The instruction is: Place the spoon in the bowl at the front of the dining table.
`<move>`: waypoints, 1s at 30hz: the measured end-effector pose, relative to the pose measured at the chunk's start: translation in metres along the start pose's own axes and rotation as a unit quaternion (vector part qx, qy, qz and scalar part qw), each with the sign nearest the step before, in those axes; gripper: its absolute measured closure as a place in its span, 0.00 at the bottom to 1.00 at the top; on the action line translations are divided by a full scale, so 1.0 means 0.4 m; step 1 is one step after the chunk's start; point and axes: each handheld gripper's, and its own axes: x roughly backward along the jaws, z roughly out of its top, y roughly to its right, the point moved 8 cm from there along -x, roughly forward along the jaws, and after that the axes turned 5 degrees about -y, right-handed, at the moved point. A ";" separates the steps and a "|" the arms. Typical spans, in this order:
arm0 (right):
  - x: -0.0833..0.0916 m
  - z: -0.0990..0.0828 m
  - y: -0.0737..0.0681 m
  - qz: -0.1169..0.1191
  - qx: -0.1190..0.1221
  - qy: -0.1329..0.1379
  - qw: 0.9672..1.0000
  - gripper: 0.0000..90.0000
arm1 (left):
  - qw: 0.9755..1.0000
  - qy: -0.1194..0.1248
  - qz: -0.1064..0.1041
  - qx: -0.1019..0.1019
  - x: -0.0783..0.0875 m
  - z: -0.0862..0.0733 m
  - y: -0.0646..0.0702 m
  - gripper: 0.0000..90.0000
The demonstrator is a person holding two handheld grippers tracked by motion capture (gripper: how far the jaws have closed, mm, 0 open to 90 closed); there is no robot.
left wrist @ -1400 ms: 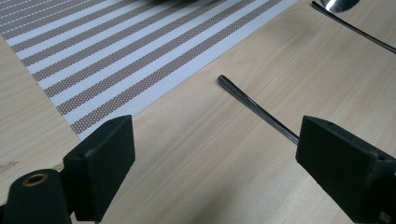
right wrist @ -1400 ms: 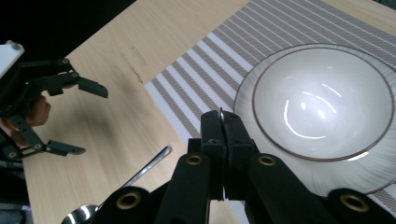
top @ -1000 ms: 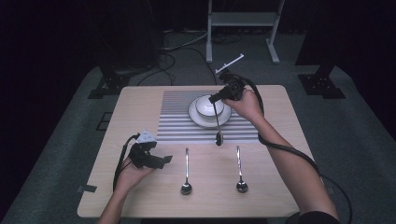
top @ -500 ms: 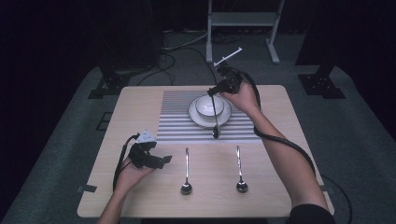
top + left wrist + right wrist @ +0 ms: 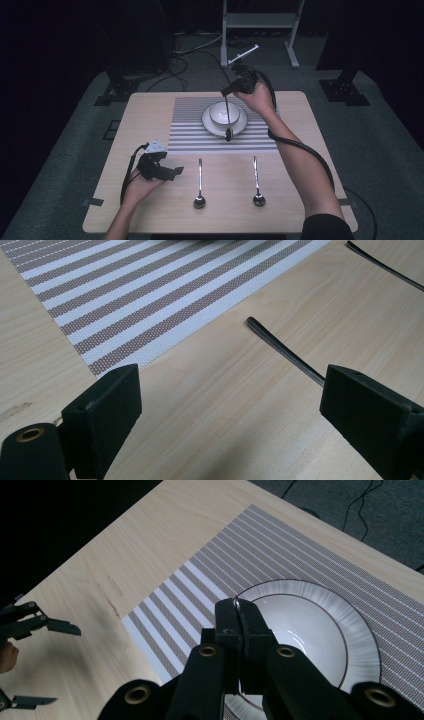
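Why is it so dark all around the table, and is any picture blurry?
High view: light falls on the table, the room behind stays nearly black, and the hanging spoon looks slightly soft. Left gripper view: sharp and evenly lit, the placemat weave clear. Right gripper view: the bowl is bright, the black jaws near the lens a bit soft.

Dark room, grey carpet (image 5: 385, 150), metal stand (image 5: 260, 20) behind table (image 5: 150, 110).

placemat (image 5: 190, 131) – grey-white stripes | bowl (image 5: 223, 112) white (dark rim line) | table (image 5: 300, 150) – pale wood
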 end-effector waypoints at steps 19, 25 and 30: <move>0.016 0.059 0.050 -0.030 -0.023 0.029 0.999 0.98 | 1.000 0.004 -0.003 0.000 0.004 0.002 0.003 0.10; 0.020 0.077 0.058 -0.039 -0.030 0.036 0.998 0.98 | 1.000 0.004 -0.005 0.000 0.005 0.002 0.003 0.10; 0.015 0.086 0.080 -0.048 -0.046 0.048 0.997 0.98 | 1.000 0.005 -0.006 0.001 0.006 0.003 0.004 0.10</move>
